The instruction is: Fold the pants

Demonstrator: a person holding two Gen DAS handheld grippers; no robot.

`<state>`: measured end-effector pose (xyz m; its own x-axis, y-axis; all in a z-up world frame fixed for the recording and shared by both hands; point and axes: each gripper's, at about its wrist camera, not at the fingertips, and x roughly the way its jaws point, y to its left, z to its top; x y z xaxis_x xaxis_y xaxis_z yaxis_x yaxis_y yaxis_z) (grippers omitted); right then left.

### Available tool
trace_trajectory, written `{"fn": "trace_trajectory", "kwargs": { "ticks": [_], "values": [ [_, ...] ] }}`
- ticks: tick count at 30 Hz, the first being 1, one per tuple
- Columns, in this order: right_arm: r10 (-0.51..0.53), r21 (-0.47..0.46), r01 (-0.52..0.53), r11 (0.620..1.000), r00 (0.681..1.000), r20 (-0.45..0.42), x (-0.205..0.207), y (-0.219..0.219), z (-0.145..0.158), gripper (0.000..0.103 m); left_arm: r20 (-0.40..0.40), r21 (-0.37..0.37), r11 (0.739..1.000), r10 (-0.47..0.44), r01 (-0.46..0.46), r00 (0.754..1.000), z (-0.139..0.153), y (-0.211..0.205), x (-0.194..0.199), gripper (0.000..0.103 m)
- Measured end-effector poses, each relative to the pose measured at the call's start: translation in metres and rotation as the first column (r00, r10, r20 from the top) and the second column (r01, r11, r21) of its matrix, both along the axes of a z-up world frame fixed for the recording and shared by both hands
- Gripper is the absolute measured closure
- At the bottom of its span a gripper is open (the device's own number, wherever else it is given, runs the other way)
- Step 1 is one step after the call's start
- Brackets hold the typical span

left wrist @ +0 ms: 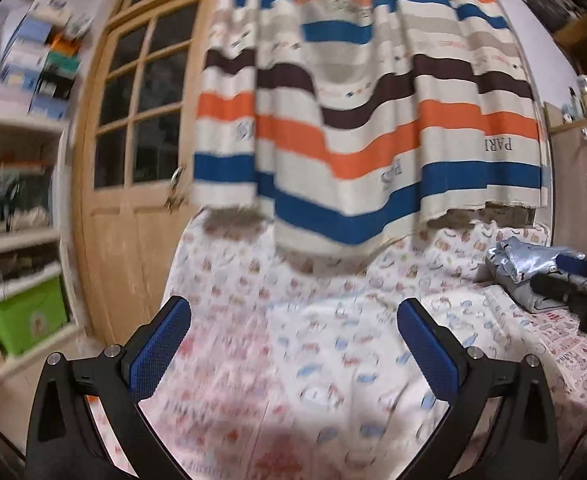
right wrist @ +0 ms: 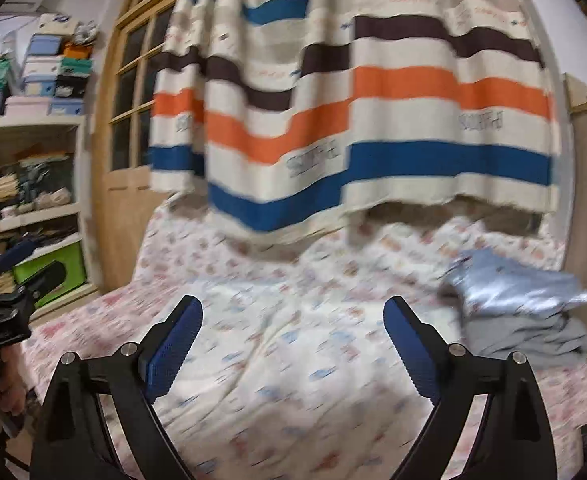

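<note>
Both views are lit evenly by indoor light, fairly bright, with no hard glare. The door's glass panes (left wrist: 145, 92) are dark. Motion blur smears most of each picture: the striped curtain (left wrist: 365, 120), the printed bed cover (right wrist: 293, 340) and the shelves (right wrist: 25, 160) are all soft, while the blue pads (left wrist: 161, 348) at the bottom stay sharp. Fisheye bending curves the door frame and shelves, and the corners fall to black. A soft shadow lies under the curtain hem.
</note>
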<state>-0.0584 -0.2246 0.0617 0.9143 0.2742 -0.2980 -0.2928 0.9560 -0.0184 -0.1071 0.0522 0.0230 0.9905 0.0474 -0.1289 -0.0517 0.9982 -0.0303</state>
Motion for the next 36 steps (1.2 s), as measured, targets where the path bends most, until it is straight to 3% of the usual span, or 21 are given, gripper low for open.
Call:
{"fn": "trace_trajectory", "kwargs": {
  "ticks": [2,5,9,12,15,20,23,26,28,32,36],
  "values": [
    [0.124,0.006,-0.124,0.992,0.990,-0.065,0.000,0.022,-0.016,0.010,-0.011,-0.045,0.999,0.030,-0.030,0.999,-0.011,0.015,-0.008,0.001],
    [0.294,-0.017,-0.303,0.953,0.936,-0.191,0.002,0.054,-0.037,0.012,-0.032,-0.081,0.995,0.056,-0.058,0.998,-0.027,0.034,-0.020,0.001],
    [0.343,-0.106,-0.376,0.921,0.909,-0.237,-0.004,0.080,-0.058,0.027,-0.095,-0.016,0.996,0.090,-0.092,0.991,-0.046,0.039,-0.029,0.001],
    [0.377,-0.085,-0.417,0.905,0.878,-0.296,-0.001,0.092,-0.071,0.037,-0.129,0.028,0.993,0.117,-0.114,0.985,-0.060,0.039,-0.033,0.001],
    [0.406,-0.085,-0.456,0.886,0.851,-0.332,0.002,0.105,-0.081,0.045,-0.141,0.026,0.993,0.119,-0.117,0.983,-0.070,0.043,-0.038,0.001],
    [0.443,-0.146,-0.516,0.844,0.825,-0.351,-0.005,0.136,-0.094,0.046,-0.136,-0.014,0.993,0.116,-0.119,0.984,-0.074,0.056,-0.045,0.001],
    [0.434,-0.205,-0.528,0.824,0.821,-0.372,-0.006,0.151,-0.104,0.046,-0.124,-0.022,0.991,0.129,-0.133,0.984,-0.077,0.064,-0.051,0.001],
    [0.382,-0.266,-0.491,0.830,0.847,-0.370,-0.001,0.161,-0.110,0.059,-0.120,-0.034,0.989,0.139,-0.144,0.983,-0.082,0.069,-0.055,0.001],
    [0.367,-0.266,-0.483,0.834,0.846,-0.386,0.004,0.162,-0.112,0.065,-0.134,-0.044,0.990,0.131,-0.137,0.982,-0.084,0.072,-0.054,0.001],
    [0.310,-0.278,-0.425,0.861,0.873,-0.376,0.006,0.162,-0.112,0.090,-0.132,-0.040,0.990,0.132,-0.138,0.982,-0.086,0.075,-0.054,0.001],
    [0.327,-0.221,-0.426,0.878,0.868,-0.373,0.000,0.156,-0.104,0.093,-0.132,-0.065,0.991,0.110,-0.119,0.985,-0.083,0.078,-0.057,0.001]
  ]
}}
